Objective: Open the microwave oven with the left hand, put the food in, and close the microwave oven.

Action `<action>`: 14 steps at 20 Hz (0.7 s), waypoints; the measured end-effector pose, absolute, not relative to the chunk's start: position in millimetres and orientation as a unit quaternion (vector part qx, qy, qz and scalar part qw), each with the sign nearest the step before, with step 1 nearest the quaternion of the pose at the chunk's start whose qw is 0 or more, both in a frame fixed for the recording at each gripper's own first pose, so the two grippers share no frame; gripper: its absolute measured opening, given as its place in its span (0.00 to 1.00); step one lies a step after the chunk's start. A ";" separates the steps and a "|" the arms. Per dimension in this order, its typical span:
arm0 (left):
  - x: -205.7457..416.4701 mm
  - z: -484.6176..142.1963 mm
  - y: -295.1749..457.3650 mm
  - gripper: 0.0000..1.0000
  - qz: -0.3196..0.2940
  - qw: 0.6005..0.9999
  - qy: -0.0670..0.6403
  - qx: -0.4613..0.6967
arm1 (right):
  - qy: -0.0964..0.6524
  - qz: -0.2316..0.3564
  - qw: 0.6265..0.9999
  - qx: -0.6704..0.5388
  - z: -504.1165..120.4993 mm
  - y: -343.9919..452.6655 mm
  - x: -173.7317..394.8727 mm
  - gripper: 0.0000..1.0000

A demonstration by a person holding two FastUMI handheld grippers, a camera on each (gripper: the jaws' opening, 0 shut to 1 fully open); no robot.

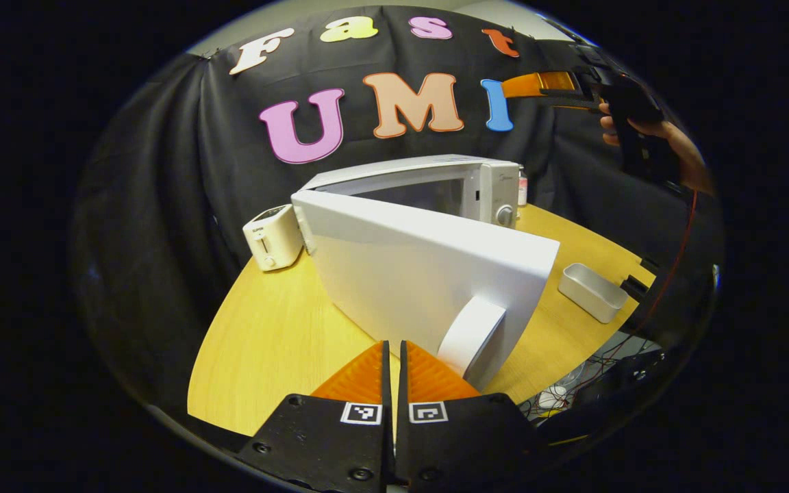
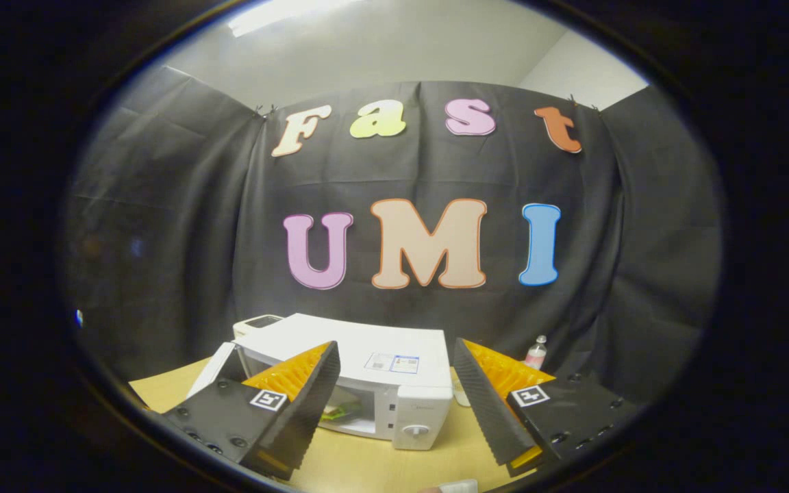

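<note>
The white microwave (image 1: 435,181) stands on the wooden table (image 1: 278,342) with its door (image 1: 422,274) swung wide toward me. The door's white handle (image 1: 471,335) is just right of my left gripper (image 1: 394,366), which is shut with nothing between its fingers. In the right gripper view the microwave (image 2: 381,359) lies below, door (image 2: 213,373) open to the left, and something greenish-yellow (image 2: 340,411) sits inside the cavity. My right gripper (image 2: 394,383) hangs above it, open and empty. The left gripper view shows it high at the right (image 1: 545,85), held by a hand (image 1: 679,150).
A white toaster (image 1: 272,237) stands left of the microwave. A small bottle (image 1: 522,188) is behind its right corner. An empty metal tin (image 1: 593,291) lies near the table's right edge. Cables hang below that edge.
</note>
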State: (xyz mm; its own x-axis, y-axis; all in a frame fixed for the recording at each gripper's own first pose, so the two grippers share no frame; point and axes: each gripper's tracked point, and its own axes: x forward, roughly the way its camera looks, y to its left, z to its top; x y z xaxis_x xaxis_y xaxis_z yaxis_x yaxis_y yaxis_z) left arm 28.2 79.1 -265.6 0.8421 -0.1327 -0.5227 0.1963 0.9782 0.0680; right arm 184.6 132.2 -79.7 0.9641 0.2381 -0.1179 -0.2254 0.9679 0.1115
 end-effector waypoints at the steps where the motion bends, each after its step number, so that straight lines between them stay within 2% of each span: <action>1: 31.8 -264.6 71.3 0.01 -0.096 0.957 0.266 0.062 | 0.064 0.120 0.989 0.048 -79.2 132.1 182.8 0.97; 8: 68.1 -263.8 31.4 0.00 -0.150 0.951 0.258 0.081 | 0.049 0.118 0.990 0.056 -69.6 116.4 180.8 0.97; 14: 104.7 -261.6 14.9 0.00 -0.164 0.950 0.252 0.080 | 0.040 0.106 0.992 0.052 -64.8 93.0 179.1 0.96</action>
